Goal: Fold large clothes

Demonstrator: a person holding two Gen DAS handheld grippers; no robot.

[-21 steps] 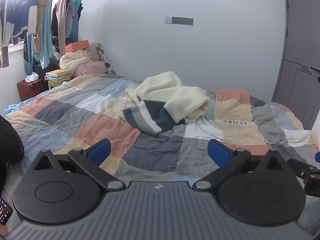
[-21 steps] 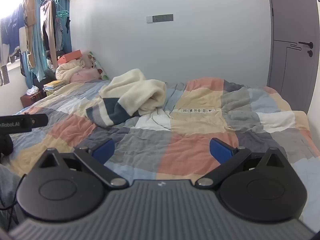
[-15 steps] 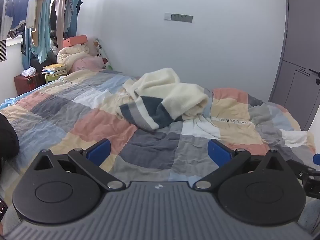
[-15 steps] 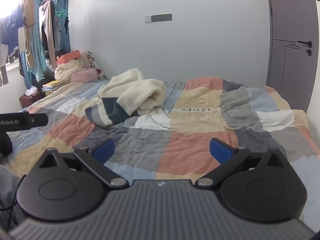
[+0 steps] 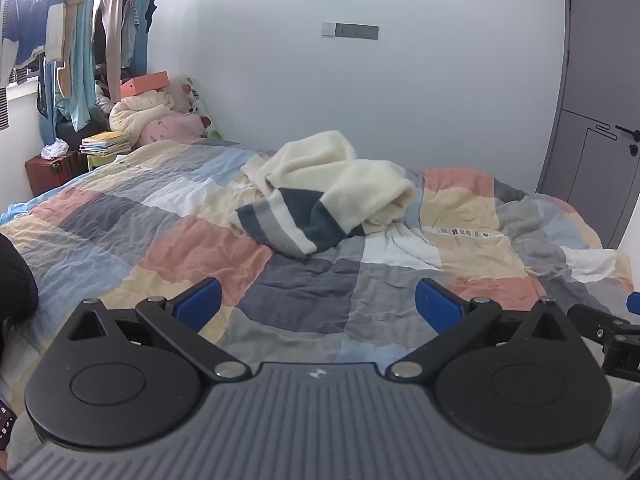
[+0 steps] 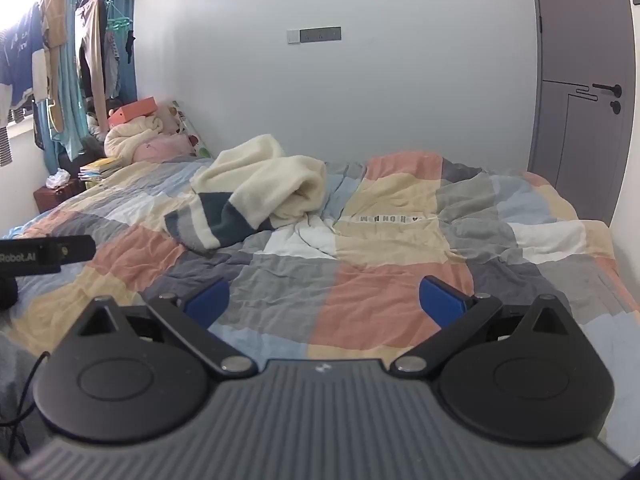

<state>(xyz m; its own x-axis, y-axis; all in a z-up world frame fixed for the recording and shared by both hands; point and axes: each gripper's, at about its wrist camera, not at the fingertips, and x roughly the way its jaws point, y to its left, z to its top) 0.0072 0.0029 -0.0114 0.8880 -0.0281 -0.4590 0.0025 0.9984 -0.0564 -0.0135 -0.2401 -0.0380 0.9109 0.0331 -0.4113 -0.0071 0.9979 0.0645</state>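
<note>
A cream fleece garment with navy, grey and white stripes [image 5: 324,196] lies crumpled in the middle of a bed with a patchwork quilt [image 5: 168,248]. It also shows in the right wrist view [image 6: 256,192], on the quilt [image 6: 380,304]. My left gripper [image 5: 318,304] is open and empty above the near edge of the bed, well short of the garment. My right gripper [image 6: 324,298] is open and empty too, to the right of the left one. Part of the left gripper's body [image 6: 44,254] shows at the left edge of the right wrist view.
Hanging clothes [image 5: 80,32], a pile of bedding and soft toys [image 5: 156,116], books [image 5: 106,142] and a red case [image 5: 52,168] stand at the far left. A grey door [image 6: 584,92] is at the right. A white wall runs behind the bed.
Both grippers have shifted slightly; the left view has tilted up a little, so the garment sits a bit lower and nearer in it. Both jaws stay open.
</note>
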